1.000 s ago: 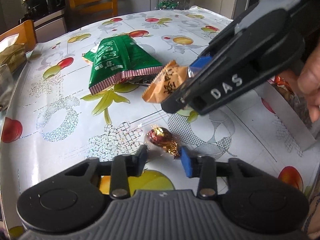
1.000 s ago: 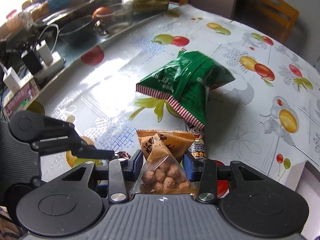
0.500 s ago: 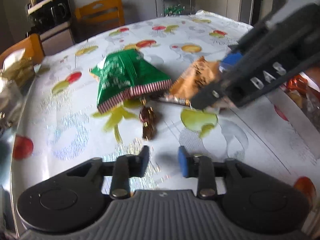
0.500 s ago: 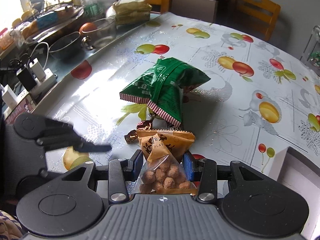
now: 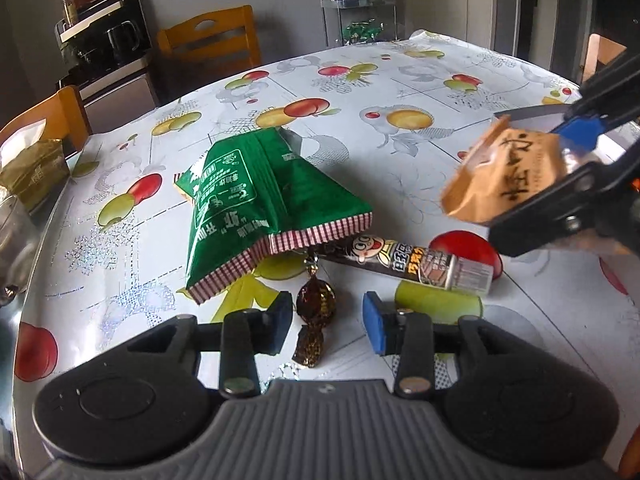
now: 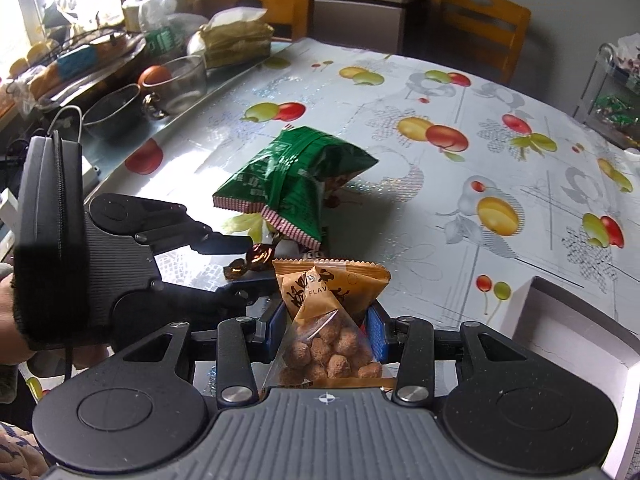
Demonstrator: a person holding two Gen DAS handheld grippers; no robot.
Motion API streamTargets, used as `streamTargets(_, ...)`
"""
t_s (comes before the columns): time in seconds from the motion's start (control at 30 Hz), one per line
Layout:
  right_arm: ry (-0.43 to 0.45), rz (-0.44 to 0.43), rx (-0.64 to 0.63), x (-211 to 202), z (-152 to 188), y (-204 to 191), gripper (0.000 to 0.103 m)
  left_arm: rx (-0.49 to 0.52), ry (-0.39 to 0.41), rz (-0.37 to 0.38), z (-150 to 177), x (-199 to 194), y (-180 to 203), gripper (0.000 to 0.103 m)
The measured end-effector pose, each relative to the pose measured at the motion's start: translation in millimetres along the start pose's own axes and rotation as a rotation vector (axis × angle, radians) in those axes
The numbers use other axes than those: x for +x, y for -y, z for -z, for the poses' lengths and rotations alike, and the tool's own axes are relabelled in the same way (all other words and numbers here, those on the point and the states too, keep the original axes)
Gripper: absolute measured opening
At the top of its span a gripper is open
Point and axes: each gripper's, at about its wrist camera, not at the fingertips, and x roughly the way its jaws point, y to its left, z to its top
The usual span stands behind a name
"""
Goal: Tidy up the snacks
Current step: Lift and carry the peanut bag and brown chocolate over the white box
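Note:
My left gripper (image 5: 326, 322) is open low over the fruit-print table (image 5: 420, 92). A brown-gold wrapped candy (image 5: 316, 304) lies on the cloth between its fingers, and neither pad touches it. Just beyond lie a green snack bag (image 5: 256, 200) and a dark chocolate stick pack (image 5: 412, 266). My right gripper (image 6: 328, 328) is shut on an orange packet of coated nuts (image 6: 332, 292) and holds it above the table. In the left wrist view that orange packet (image 5: 504, 176) hangs at the upper right. The right wrist view shows the left gripper (image 6: 240, 268) around the candy (image 6: 256, 258), in front of the green bag (image 6: 292, 176).
A white box (image 6: 580, 320) stands at the table's near right corner. A glass bowl (image 6: 180, 80), a dark bowl (image 6: 112, 112) and bagged food crowd the left edge. Wooden chairs (image 6: 480, 20) stand beyond the far side, and a small glass cart (image 5: 360, 16) is at the back.
My left jaws have widened and the candy, earlier just ahead of the fingertips, now lies between them. The right gripper has carried the orange packet up and to the right, uncovering the stick pack.

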Motion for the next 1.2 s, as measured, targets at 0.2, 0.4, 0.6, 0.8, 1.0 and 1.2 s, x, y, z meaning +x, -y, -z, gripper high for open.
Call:
streamTargets(0.2,0.007,0.002,0.006,-3.8,0.6,3.4,0.043,-0.021,0.0,0.001,-1.6,3.3,-3.2,0.037)
streamTargets(0.4,0.014,-0.001,0.009,-6.0,1.1,3.7,0.043,-0.018,0.002,0.014,0.2,1.5,-1.2,0.021)
streamTargets(0.6,0.022,-0.002,0.011,-10.1,3.0,4.6,0.043,-0.026,-0.004,0.016,3.2,-2.9,-0.4,0.02)
streamTargets(0.8,0.035,0.0,0.019,-16.0,5.2,4.7,0.043,-0.031,-0.014,0.03,5.8,-12.2,4.9,0.02)
streamTargets(1.0,0.049,-0.001,0.03,-22.6,10.7,3.7,0.043,-0.037,-0.007,0.021,6.3,-28.0,10.1,0.02)
streamTargets(1.2,0.072,-0.005,0.054,-32.4,17.8,4.4,0.043,-0.054,-0.008,0.028,4.4,-44.8,15.1,0.02)
